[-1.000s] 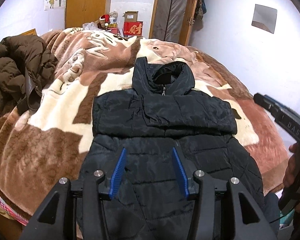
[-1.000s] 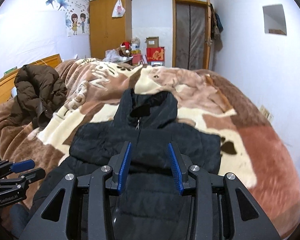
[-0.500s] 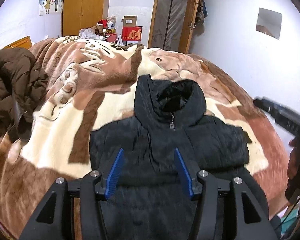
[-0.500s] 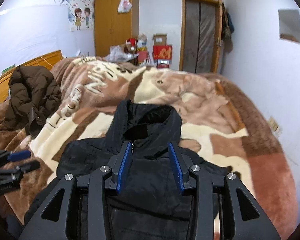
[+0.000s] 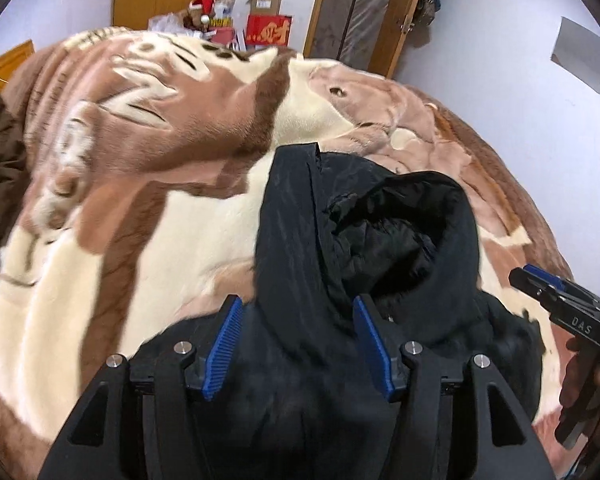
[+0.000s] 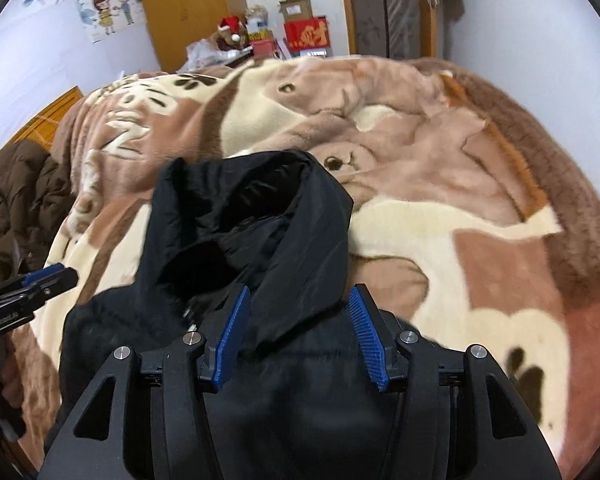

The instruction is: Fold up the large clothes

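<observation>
Jaws: left gripper (image 5: 298, 346) and right gripper (image 6: 298, 334) both opening, nothing pinched.
Risk: puffy black jacket (image 5: 364, 248) hood may slip, bunching the fold.

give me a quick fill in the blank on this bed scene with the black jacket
1. The black jacket lies on a plush ____ printed in brown and cream.
2. The jacket's ____ sits just beyond both tools.
3. At the bed's left edge lies a second padded coat, coloured ____.
4. The left tool has ____ pads.

Missing words: blanket; hood; brown; blue
</observation>
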Tool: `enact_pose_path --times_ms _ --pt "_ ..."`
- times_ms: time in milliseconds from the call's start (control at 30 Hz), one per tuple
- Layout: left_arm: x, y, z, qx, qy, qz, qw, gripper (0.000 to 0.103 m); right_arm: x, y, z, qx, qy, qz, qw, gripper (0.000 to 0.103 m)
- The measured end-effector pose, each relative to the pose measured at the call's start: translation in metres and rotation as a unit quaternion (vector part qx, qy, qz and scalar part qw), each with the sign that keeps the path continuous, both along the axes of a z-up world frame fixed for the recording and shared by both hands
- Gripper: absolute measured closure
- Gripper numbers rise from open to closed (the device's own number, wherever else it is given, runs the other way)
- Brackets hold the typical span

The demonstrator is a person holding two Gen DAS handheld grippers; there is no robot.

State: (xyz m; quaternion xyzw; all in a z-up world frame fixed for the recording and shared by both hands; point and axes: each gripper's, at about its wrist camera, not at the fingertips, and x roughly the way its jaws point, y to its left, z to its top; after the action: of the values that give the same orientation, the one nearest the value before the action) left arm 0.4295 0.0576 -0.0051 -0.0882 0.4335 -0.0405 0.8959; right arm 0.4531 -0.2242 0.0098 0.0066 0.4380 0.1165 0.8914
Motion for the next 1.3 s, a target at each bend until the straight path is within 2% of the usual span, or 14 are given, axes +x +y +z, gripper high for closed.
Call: enact_pose_path --times_ms 233,333,400,433,467,500,533,567,700,833,933,1100,1300 --pt "0.075 -0.004 -0.047 0.020 0.033 0.020 0.9990 0.044 0.064 -0.006 -0.022 0.015 0.012 -0.014 1.000 0.050" --pt "0.098 -0.003 -0.055 0.007 0.036 0.027 0.9990 0.044 0.086 -0.008 -0.026 0.028 0.016 -0.023 0.999 0.050" --pt "0.108 -0.003 -0.060 -0.007 0.038 0.030 0.9988 0.044 0.097 -0.007 -0.032 0.034 0.033 -0.025 0.999 0.050" --pt "0.112 -0.005 -0.063 -0.010 0.042 0.027 0.9987 0.053 0.100 -0.004 -0.036 0.031 0.044 -0.022 0.998 0.051" --pt "0.115 -0.006 -0.065 -0.007 0.044 0.025 0.9987 0.081 0.100 -0.002 -0.037 0.025 0.049 -0.019 0.998 0.058" --pt "0.116 -0.008 -0.067 -0.004 0.051 0.023 0.9985 0.091 0.098 -0.001 -0.037 0.023 0.049 -0.014 0.998 0.095" --pt "0.114 -0.009 -0.066 -0.007 0.047 0.020 0.9986 0.094 0.093 0.000 -0.034 0.024 0.047 -0.008 0.999 0.097" --pt "0.109 -0.009 -0.062 -0.007 0.035 0.018 0.9992 0.098 0.087 0.001 -0.028 0.024 0.036 -0.005 0.999 0.097" --pt "0.080 -0.002 -0.034 -0.024 -0.013 0.011 0.9996 0.101 0.051 -0.004 0.008 0.045 -0.009 0.009 0.999 0.097" --pt "0.028 0.010 -0.002 -0.053 -0.057 0.009 0.9970 0.102 -0.007 -0.008 0.042 0.059 -0.054 0.028 0.996 0.097" --pt "-0.019 0.023 0.016 -0.084 -0.081 0.018 0.9930 0.102 -0.054 -0.015 0.055 0.078 -0.068 0.031 0.994 0.097" --pt "-0.093 0.037 0.018 -0.105 -0.091 0.029 0.9898 0.102 -0.125 -0.022 0.041 0.094 -0.047 0.024 0.994 0.097" --pt "-0.148 0.041 -0.017 -0.102 -0.041 0.045 0.9929 0.102 -0.174 -0.028 -0.012 0.089 0.030 0.010 0.996 0.096"
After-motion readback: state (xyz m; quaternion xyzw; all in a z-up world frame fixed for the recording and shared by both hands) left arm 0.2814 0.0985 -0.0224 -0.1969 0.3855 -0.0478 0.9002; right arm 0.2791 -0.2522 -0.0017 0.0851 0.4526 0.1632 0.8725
